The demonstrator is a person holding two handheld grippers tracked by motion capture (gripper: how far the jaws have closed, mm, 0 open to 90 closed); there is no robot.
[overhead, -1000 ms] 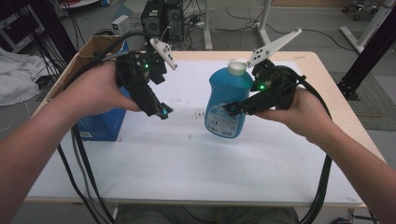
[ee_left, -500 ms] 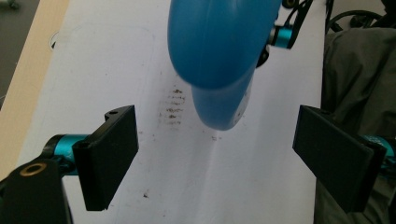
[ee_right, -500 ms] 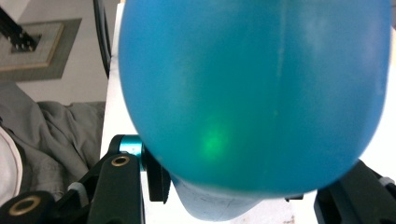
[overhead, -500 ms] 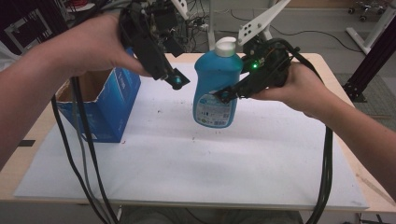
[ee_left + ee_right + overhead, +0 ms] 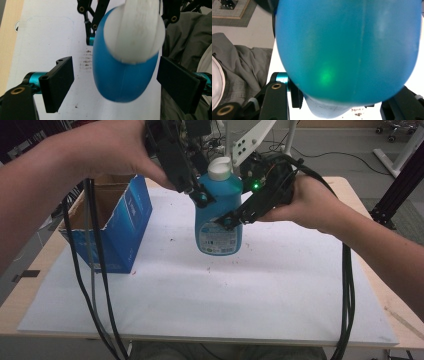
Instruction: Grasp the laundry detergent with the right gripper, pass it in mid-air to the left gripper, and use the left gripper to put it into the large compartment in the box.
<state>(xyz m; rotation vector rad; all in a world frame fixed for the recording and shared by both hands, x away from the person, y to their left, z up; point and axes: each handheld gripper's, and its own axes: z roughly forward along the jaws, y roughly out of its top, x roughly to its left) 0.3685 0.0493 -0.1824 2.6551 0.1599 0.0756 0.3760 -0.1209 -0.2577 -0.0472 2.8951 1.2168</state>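
Right tool clamps the blue bottle at its label, lifted clear of the tabletop. Left tool stands wide, pads either side of the white cap, not touching. Advice: centre on the cap, close gently, keep the bottle upright.

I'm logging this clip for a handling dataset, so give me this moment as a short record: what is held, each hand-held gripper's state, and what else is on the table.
held item: blue bottle with white cap
bottle pose: upright, lifted above the white mat
right hand-held gripper: shut on the bottle's body
left hand-held gripper: open, jaws on either side of the bottle's shoulder, not touching
also on table: open blue cardboard box, to the left of the bottle
mat surface: small dark specks beneath the bottle
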